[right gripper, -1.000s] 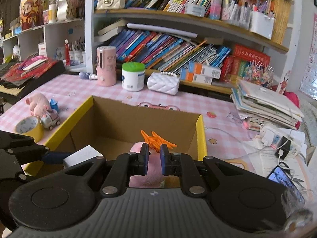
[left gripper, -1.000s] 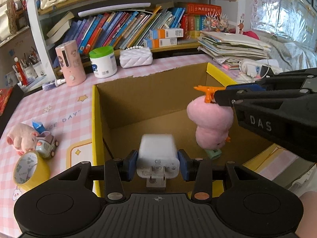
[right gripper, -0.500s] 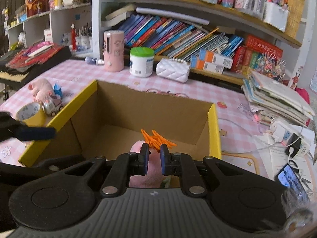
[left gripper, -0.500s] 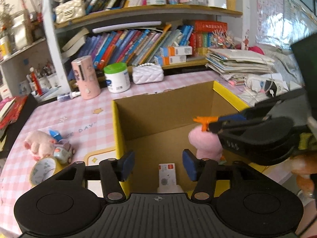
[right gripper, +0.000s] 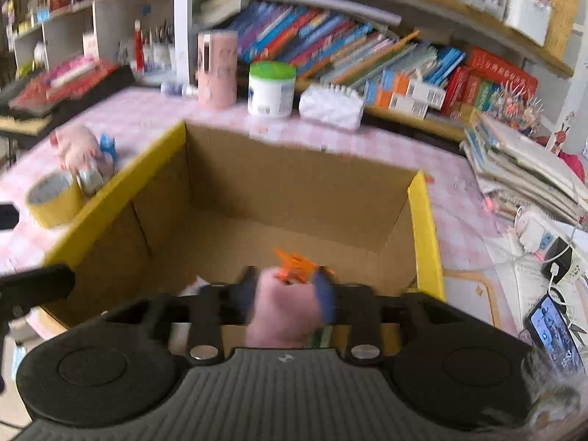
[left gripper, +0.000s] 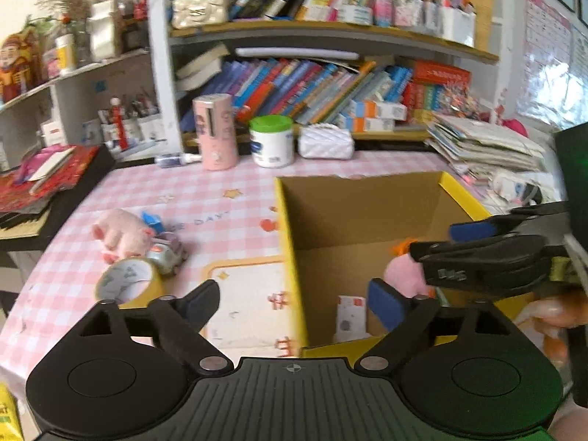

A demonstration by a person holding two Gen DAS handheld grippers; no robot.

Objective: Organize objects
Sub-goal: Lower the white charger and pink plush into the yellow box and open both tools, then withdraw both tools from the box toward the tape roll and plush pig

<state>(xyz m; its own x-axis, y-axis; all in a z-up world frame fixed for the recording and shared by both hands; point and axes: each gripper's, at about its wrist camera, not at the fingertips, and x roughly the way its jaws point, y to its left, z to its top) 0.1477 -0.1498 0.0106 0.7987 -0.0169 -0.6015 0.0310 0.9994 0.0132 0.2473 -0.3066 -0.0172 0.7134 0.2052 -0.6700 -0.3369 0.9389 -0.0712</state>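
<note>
while the right gripper [right gripper: 286, 294] opens, its jaws flank the pink plush toy [right gripper: 283, 308] low inside the cardboard box [right gripper: 422, 217]; soft, light, best pinched by its orange tuft. left gripper [left gripper: 294, 297] is opening wide, empty. only the left view shows the white charger [left gripper: 351, 312] on the box floor.
</note>
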